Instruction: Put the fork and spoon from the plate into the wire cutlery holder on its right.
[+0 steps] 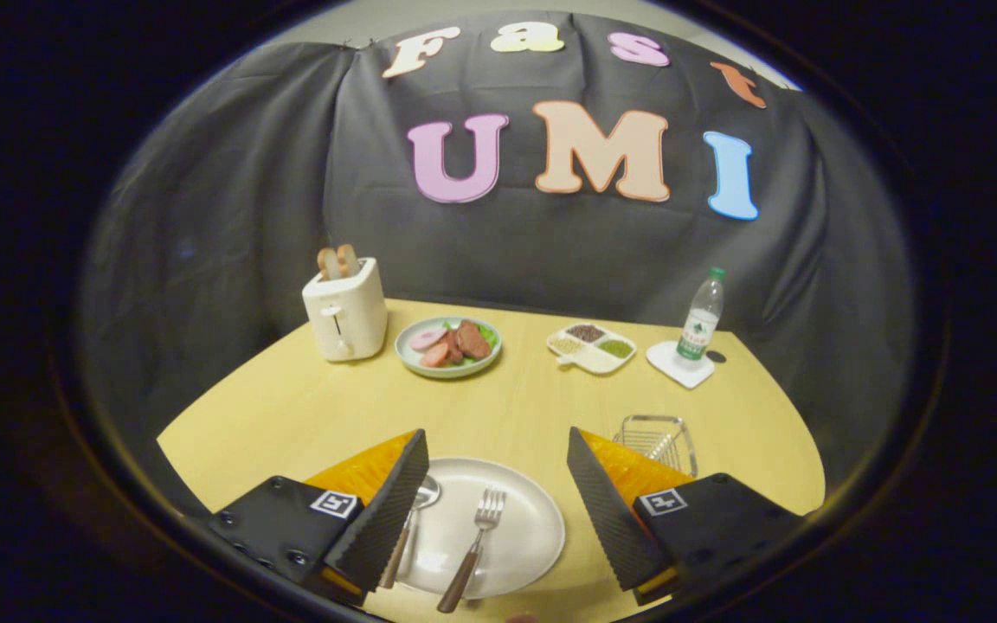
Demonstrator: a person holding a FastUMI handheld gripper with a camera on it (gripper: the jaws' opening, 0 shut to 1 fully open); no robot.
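Gripper view has the gripper [498, 484] spread wide above the white plate [524, 528], empty. Fork [474, 547] and spoon [410, 523] lie there, probably light, stiff, slippery; the wooden handles look best for pinching. Wire cutlery holder [659, 441] sits just right, unobstructed; toaster [345, 313], food plate [448, 346] and water bottle [701, 324] stand well beyond.

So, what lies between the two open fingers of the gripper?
In the gripper view, the white plate lies between the gripper's open fingers, with the fork and spoon on it.
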